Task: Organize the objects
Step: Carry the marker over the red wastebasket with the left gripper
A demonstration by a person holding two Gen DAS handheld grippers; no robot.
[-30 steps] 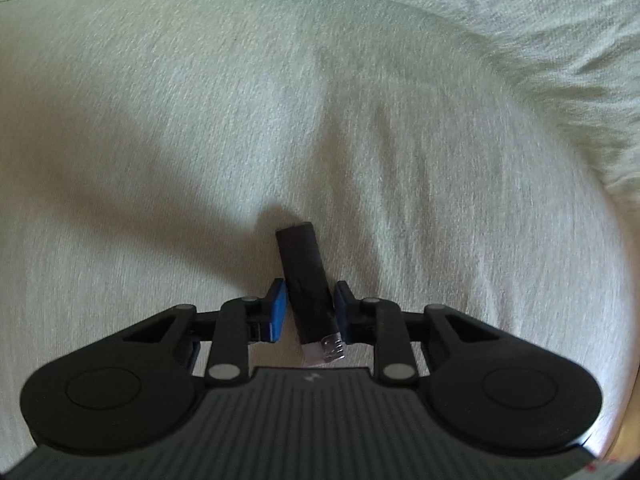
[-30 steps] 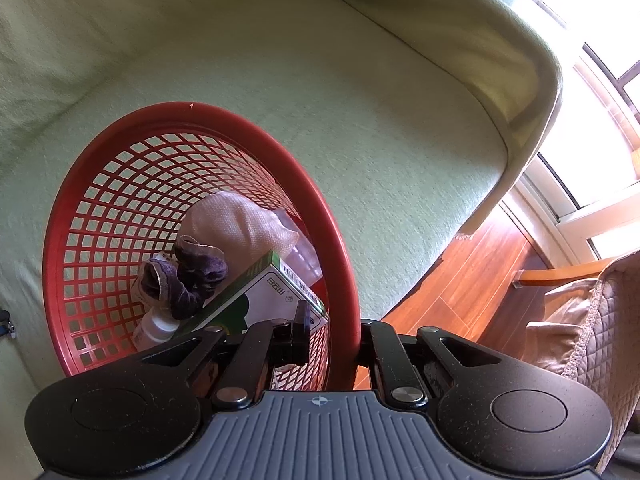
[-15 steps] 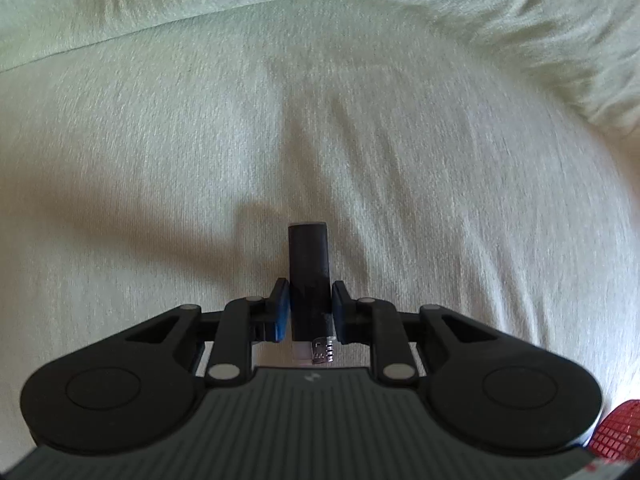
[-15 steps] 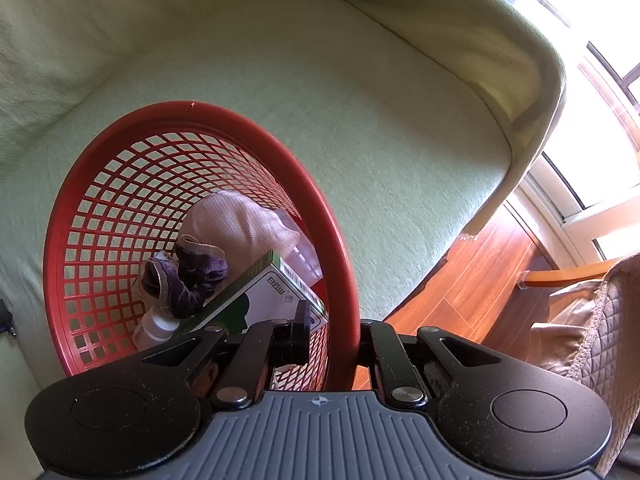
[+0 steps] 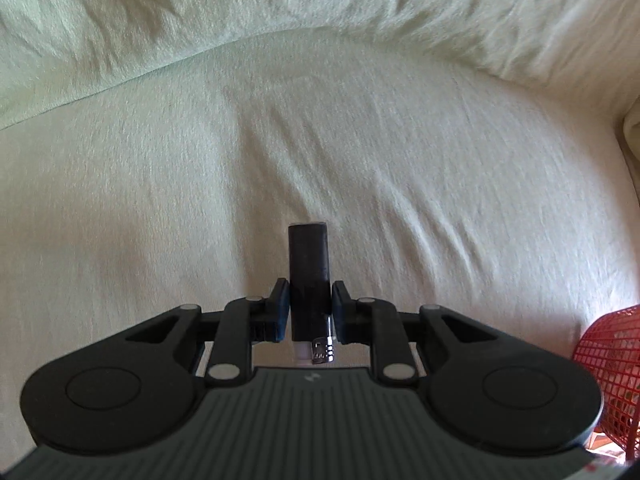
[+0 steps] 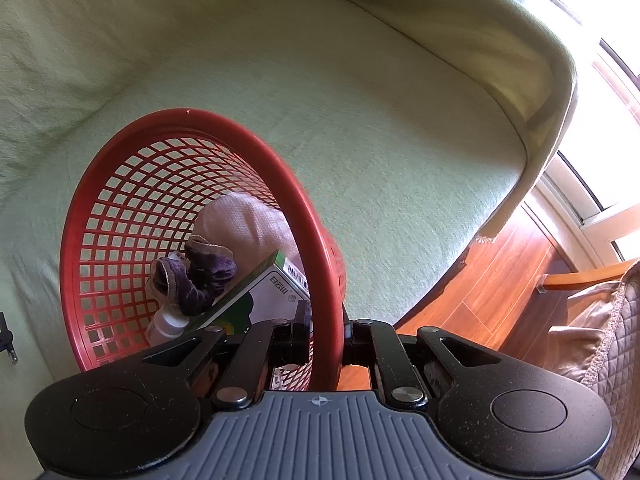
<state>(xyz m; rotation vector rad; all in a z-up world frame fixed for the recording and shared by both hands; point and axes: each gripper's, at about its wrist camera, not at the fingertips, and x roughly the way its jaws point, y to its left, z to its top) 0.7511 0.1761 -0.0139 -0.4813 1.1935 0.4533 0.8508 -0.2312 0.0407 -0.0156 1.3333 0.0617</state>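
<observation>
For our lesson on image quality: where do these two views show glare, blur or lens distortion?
Right wrist view: the window is blown out white, and the red basket rim bows with fisheye curvature. Left wrist view: even, soft light, with the sofa cover slightly smeared.

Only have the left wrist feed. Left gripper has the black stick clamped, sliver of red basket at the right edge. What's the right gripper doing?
Observer: The right gripper is shut on the red basket rim, tilting it on the green sofa.
Operator: Basket empty?
Observer: No. A green and white box lies nearest the rim.
Operator: Anything else?
Observer: A dark purple cloth, a pale pouch and a small white bottle.
</observation>
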